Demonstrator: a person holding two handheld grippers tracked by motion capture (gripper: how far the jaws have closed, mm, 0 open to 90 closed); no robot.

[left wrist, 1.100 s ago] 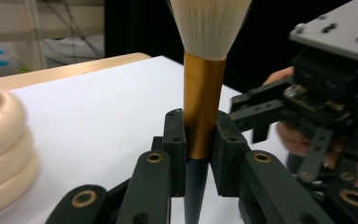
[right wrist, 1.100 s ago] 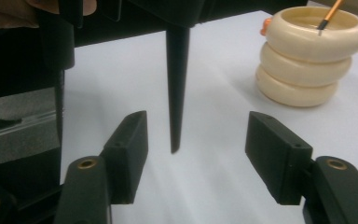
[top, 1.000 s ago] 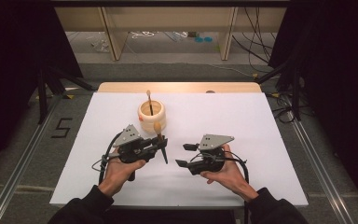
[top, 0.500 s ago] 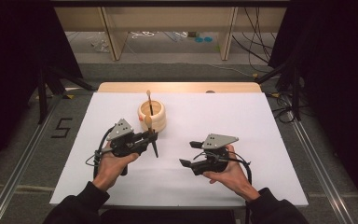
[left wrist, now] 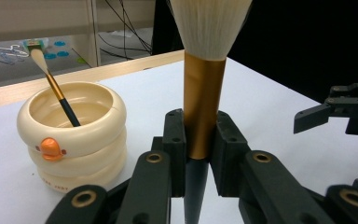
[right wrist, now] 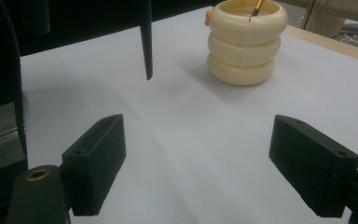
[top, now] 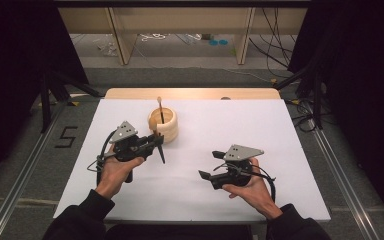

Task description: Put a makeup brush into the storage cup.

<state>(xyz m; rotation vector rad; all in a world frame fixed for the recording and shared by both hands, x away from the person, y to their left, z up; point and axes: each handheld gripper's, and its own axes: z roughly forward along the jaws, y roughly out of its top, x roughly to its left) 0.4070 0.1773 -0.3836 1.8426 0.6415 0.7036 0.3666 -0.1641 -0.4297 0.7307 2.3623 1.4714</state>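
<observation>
While the left claw [left wrist: 200,140] clamps a big brush [left wrist: 204,93] just beside the cream cup [left wrist: 72,133], the right claw [right wrist: 209,163], jaws just opening, gapes wide and empty nearby.

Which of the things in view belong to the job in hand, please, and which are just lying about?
Part of the job:
- large brush, clamped upright in the left gripper
- cream ringed pot
- small brush standing in that pot
- right gripper, open with nothing between its jaws

Just lying about:
- cables on the floor beyond the table
- clutter under the far bench

Brush [left wrist: 204,84] bristles beyond top edge
</observation>
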